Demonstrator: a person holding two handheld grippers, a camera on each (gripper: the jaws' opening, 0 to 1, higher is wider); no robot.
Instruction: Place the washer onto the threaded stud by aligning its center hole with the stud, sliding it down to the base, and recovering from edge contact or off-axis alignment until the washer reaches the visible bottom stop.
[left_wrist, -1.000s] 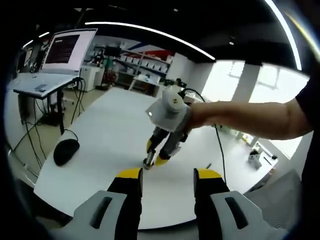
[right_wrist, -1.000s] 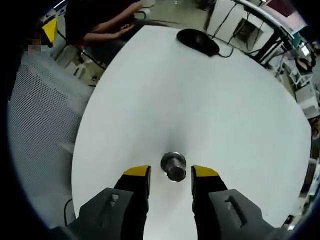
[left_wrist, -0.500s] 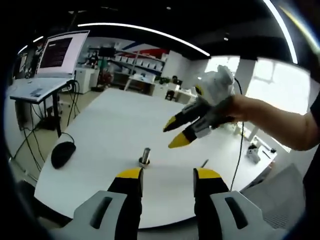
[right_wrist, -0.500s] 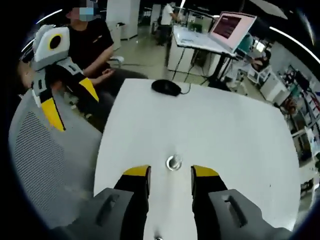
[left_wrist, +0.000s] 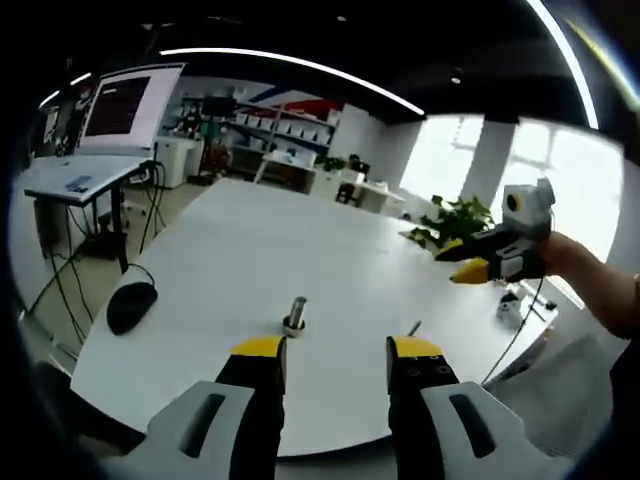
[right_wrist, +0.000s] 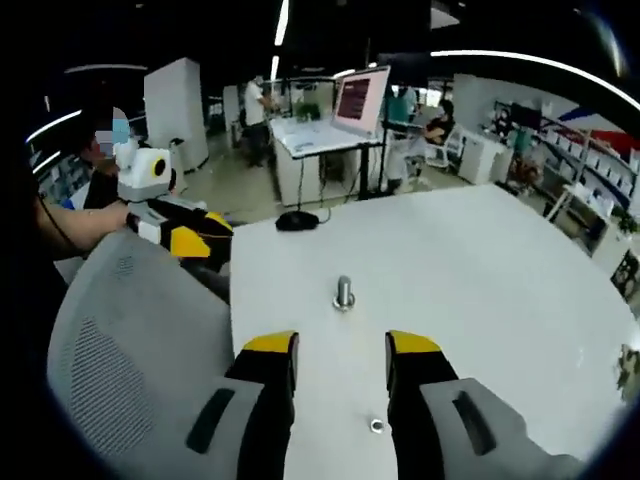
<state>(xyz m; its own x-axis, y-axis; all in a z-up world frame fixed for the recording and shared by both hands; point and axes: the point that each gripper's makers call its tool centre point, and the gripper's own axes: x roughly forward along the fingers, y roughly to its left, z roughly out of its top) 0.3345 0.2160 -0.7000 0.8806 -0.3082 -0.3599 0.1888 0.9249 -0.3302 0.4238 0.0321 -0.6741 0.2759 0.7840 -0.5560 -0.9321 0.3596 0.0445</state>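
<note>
The right gripper (left_wrist: 470, 262) has pulled well away from the stud (left_wrist: 295, 314). A mouse (left_wrist: 131, 305) lies aside. The stud stands ahead of both grippers' parted, empty jaws; washer indiscernible.

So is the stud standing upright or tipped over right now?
Upright. The threaded stud stands vertical on the white table, wider base down, in both gripper views.

Washer (left_wrist: 292, 325) at stud (left_wrist: 296, 310) base too small to confirm
</note>
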